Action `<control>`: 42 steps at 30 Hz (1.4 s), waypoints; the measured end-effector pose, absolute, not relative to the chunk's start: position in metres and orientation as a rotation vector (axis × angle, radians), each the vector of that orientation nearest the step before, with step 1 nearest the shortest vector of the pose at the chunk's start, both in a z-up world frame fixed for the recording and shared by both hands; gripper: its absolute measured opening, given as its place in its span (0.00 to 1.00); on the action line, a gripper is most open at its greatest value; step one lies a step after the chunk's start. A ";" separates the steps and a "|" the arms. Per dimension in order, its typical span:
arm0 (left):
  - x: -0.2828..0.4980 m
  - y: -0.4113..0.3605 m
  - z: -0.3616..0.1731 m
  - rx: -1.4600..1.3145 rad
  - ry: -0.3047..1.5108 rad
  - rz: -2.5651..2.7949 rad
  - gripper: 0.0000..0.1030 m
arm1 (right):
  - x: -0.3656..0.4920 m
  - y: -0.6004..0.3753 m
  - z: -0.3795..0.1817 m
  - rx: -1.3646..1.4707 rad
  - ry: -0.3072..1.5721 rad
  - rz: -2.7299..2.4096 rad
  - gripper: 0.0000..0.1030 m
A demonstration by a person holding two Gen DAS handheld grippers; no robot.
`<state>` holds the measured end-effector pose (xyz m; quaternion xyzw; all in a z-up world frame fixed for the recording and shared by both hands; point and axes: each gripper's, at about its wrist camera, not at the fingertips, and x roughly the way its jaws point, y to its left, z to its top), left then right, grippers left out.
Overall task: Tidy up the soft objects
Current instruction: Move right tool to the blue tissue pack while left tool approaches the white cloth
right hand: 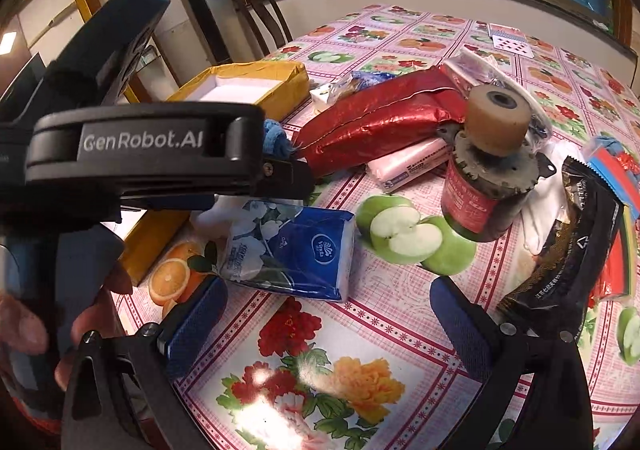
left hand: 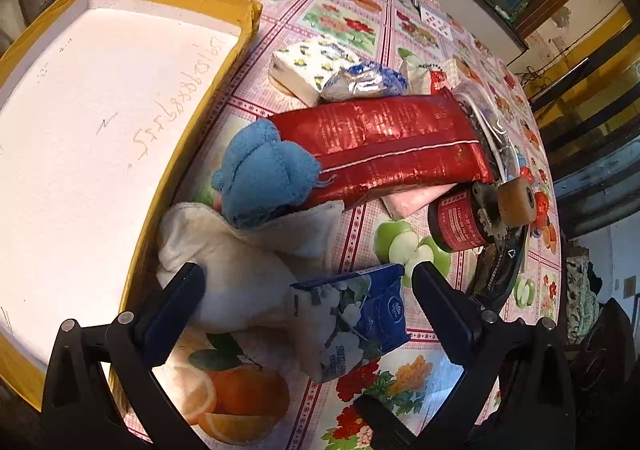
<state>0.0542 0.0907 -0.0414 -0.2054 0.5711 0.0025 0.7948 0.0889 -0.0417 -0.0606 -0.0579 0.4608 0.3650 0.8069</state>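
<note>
A blue tissue pack [left hand: 356, 320] lies on the fruit-print bench [left hand: 360, 9], partly resting on a white cloth [left hand: 236, 270] and just beside the yellow-edged foam box [left hand: 100, 109], as the left gripper [left hand: 308, 302] hangs over it with jaws spread wide, gripping nothing. The right gripper [right hand: 328, 318] sits near the pack's closer edge, also wide open and empty, over bare bench.

In the left wrist view the pack's long axis runs from the near bench edge up toward the red foil bag [left hand: 384, 145], tilted a little right, with its folded end pointing away from the camera; in the right wrist view it lies flat, its logo face up.

The likely trouble: the left jaws straddle both pack and cloth, so closing here could pinch the cloth along with the pack and drag it, and the blue knit piece [left hand: 260, 173] resting on it, out of place. The pack is soft and film-wrapped; a squeeze on one corner could let it slip or swing on the lift. The red jar [right hand: 476, 201] with the heavy roller [right hand: 496, 121] perched on it stands close by, and a wide sweep of either gripper might topple it. The box wall is close on the left, and a low carry could catch its rim.
</note>
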 end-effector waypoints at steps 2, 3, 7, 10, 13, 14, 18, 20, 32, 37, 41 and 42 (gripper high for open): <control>0.058 0.083 -0.042 -0.428 1.264 -0.032 1.00 | 0.087 -0.048 -0.060 -0.114 0.981 0.770 1.00; 0.058 0.082 -0.041 -0.410 1.263 -0.028 1.00 | 0.085 -0.053 -0.059 -0.106 0.975 0.765 1.00; 0.057 0.089 -0.046 -0.374 1.326 0.006 1.00 | 0.081 -0.072 -0.053 -0.080 0.948 0.759 1.00; 0.055 0.101 -0.044 -0.452 1.326 0.023 1.00 | 0.081 -0.084 -0.050 -0.040 0.939 0.767 1.00; 0.058 0.103 -0.046 -0.492 1.355 0.043 1.00 | 0.081 -0.090 -0.051 -0.026 0.938 0.774 1.00; 0.060 0.102 -0.048 -0.490 1.371 0.045 1.00 | 0.081 -0.092 -0.050 -0.025 0.940 0.773 1.00; 0.065 0.101 -0.051 -0.506 1.436 0.037 1.00 | 0.087 -0.094 -0.050 0.013 0.947 0.787 1.00; 0.066 0.102 -0.052 -0.508 1.454 0.029 1.00 | 0.092 -0.086 -0.051 0.006 0.956 0.794 1.00; 0.065 0.105 -0.050 -0.492 1.498 -0.044 0.68 | 0.098 -0.036 -0.062 -0.091 1.016 0.781 1.00; 0.066 0.117 -0.050 -0.500 1.516 -0.048 0.53 | 0.100 -0.041 -0.066 -0.066 1.036 0.770 1.00; 0.062 0.121 -0.046 -0.492 1.477 -0.014 0.51 | 0.101 -0.041 -0.064 -0.055 1.025 0.772 1.00; 0.060 0.120 -0.044 -0.475 1.461 -0.014 0.52 | 0.100 -0.040 -0.064 -0.062 1.021 0.770 1.00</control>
